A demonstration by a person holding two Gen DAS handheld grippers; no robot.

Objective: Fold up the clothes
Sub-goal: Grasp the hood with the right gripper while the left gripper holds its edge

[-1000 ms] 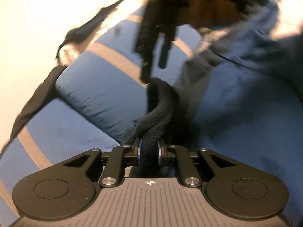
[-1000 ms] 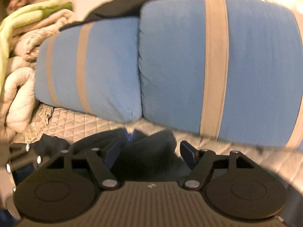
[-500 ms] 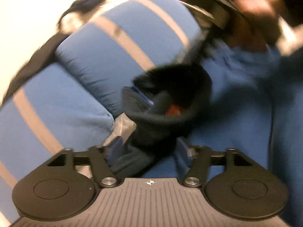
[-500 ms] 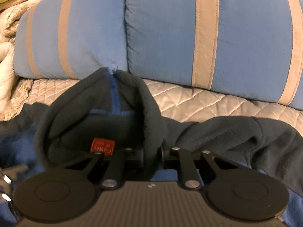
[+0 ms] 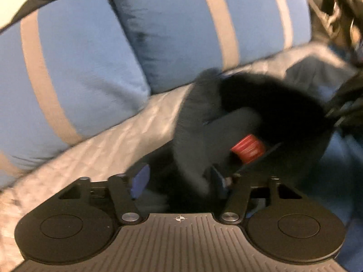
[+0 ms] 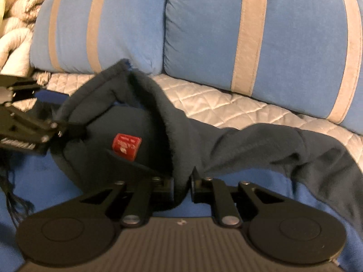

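Note:
A blue fleece jacket (image 6: 56, 181) lies on the bed, with its dark navy collar (image 6: 140, 104) standing up and a red label (image 6: 126, 146) inside it. My right gripper (image 6: 182, 181) is shut on the collar's right edge. A dark shoulder panel (image 6: 272, 140) trails off to the right. My left gripper (image 5: 179, 181) is open, its blue pads (image 5: 140, 180) wide apart, with the collar (image 5: 192, 136) loosely between them and the label (image 5: 247, 148) just beyond. From the right wrist view the left gripper (image 6: 54, 127) touches the collar's left edge.
Two blue pillows with beige stripes (image 6: 226, 34) (image 5: 79, 68) lean at the head of the bed behind the jacket. A pale quilted bedspread (image 6: 238, 108) lies under it. Bunched cream blankets (image 6: 15, 22) are piled at the far left.
The left gripper, shut on the collar a second ago, has opened and swung toward the pillows. The right gripper, open a second ago, has shut on the collar.

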